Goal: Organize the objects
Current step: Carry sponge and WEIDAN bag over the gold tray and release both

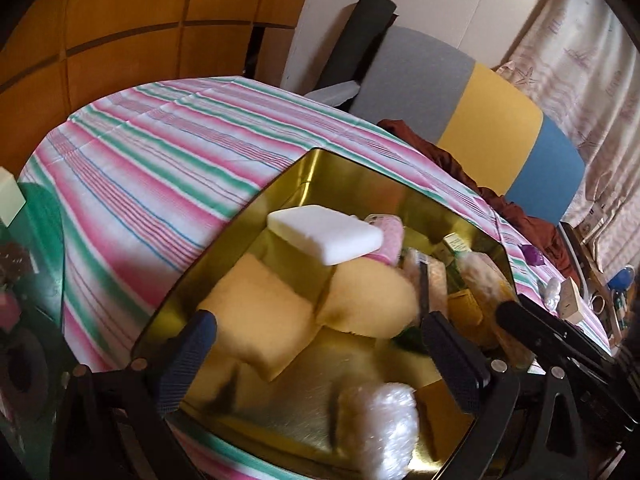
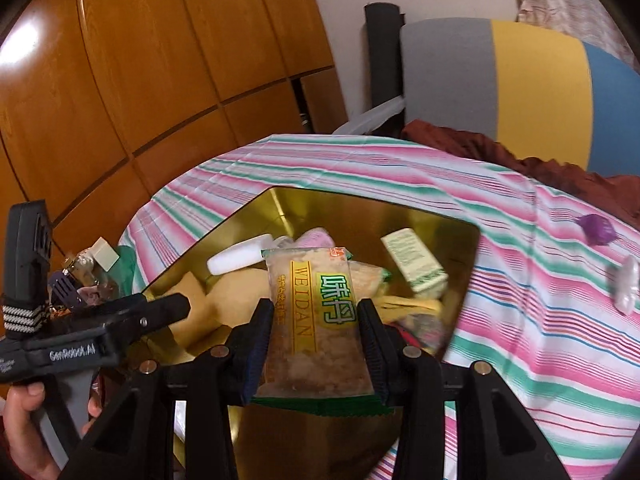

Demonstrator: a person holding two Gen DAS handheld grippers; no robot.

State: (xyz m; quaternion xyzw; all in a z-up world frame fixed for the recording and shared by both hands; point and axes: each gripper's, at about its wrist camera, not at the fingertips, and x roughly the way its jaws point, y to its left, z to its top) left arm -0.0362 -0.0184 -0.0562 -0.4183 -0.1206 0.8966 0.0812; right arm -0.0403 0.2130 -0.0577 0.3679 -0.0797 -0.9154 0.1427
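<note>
An open gold tin (image 1: 308,168) stands on a striped tablecloth (image 1: 160,152). Inside lie a white block (image 1: 324,236), yellow sponges (image 1: 256,332), a white puffy scrubber (image 1: 376,428) and a green-and-white box (image 2: 414,266). My left gripper (image 1: 320,352) is open over the tin's near side, with nothing between its fingers. My right gripper (image 2: 316,328) is shut on a clear snack packet (image 2: 316,312) with a green and yellow label, held above the tin (image 2: 360,204). One of the right gripper's fingers (image 1: 532,320) shows at the right of the left wrist view.
A purple object (image 2: 596,230) and a small white wrapped item (image 2: 626,284) lie on the cloth right of the tin. A small bottle (image 2: 86,274) and pale box (image 2: 105,254) stand at its left. Behind the table are a grey, yellow and blue chair (image 1: 492,112), brown cloth (image 1: 448,160) and wooden cupboards (image 2: 160,60).
</note>
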